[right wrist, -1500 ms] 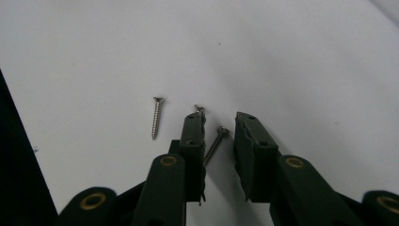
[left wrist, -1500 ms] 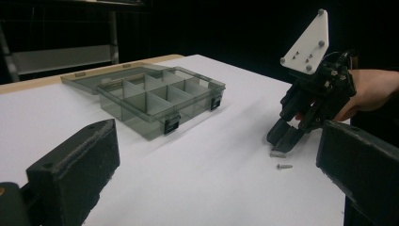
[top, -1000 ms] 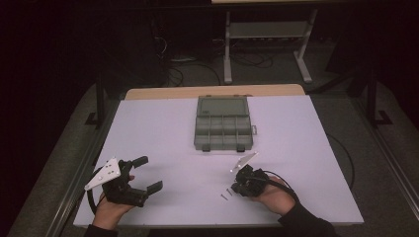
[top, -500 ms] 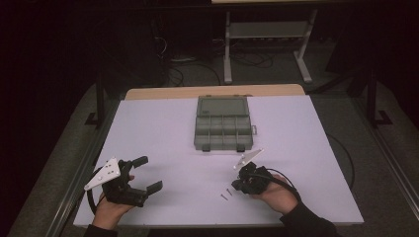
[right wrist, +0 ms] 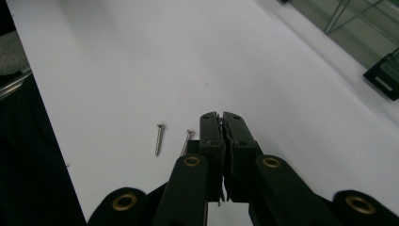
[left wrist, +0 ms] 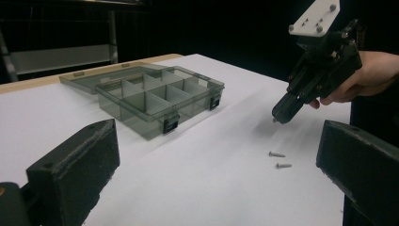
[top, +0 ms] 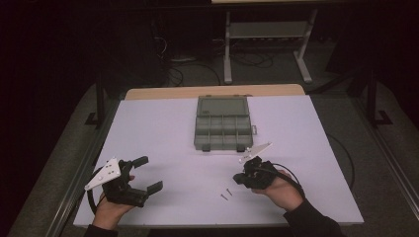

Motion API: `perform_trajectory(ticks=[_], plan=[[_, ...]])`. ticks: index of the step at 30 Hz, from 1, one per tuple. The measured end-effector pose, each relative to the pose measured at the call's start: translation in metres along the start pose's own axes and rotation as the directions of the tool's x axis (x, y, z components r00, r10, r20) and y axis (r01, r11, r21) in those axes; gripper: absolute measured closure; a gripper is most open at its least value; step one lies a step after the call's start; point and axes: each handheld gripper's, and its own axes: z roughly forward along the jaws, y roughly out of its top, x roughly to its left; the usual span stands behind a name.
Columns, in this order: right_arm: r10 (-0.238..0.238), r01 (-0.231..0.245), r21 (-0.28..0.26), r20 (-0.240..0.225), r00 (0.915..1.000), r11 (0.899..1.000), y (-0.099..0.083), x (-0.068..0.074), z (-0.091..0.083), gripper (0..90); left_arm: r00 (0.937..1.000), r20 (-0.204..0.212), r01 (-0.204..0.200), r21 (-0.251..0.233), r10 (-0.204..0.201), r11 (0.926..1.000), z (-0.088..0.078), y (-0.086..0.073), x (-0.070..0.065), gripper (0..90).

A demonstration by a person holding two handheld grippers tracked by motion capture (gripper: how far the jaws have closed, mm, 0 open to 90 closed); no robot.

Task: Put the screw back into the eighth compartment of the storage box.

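Right gripper: black jaws pressed together on a thin metal screw, its tip poking below in the left gripper view. Two slim silver screws lie at its seven o'clock. Smoky plastic organizer box sits at twelve o'clock. Left gripper rests wide open, holding nothing.

Overhead and tongs views share 2 screws.
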Motion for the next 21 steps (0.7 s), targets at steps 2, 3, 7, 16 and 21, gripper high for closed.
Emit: perform_trajectory(ticks=[2, 3, 7, 16, 21], plan=[[0.001, -0.001, -0.009, -0.002, 1.0, 1.0, 0.0, 0.0, -0.001, 86.2, 1.0, 0.0, 0.0, -0.001, 0.0, 1.0, 0.0, 0.0, 0.0, 0.0], [-0.007, 0.007, -0.012, 0.0, 1.0, 1.0, 0.001, -0.001, -0.002, 86.2, 1.0, -0.003, 0.001, 0.0, -0.001, 1.0, -0.001, 0.0, 0.0, 0.0], [0.002, -0.002, -0.029, 0.003, 1.0, 1.0, 0.006, -0.003, -0.008, 86.2, 1.0, -0.004, 0.0, -0.009, 0.0, 1.0, -0.001, 0.001, 0.0, 0.0], [0.0, 0.001, -0.068, 0.02, 0.9998, 0.998, 0.019, -0.01, -0.017, 86.2, 1.0, -0.006, 0.0, -0.008, 0.0, 1.0, -0.002, 0.001, 0.001, 0.0], [0.012, -0.009, -0.09, 0.031, 0.9994, 0.996, 0.027, -0.017, -0.022, 86.2, 1.0, -0.005, 0.003, -0.004, -0.003, 1.0, -0.001, 0.0, 0.001, 0.0]])
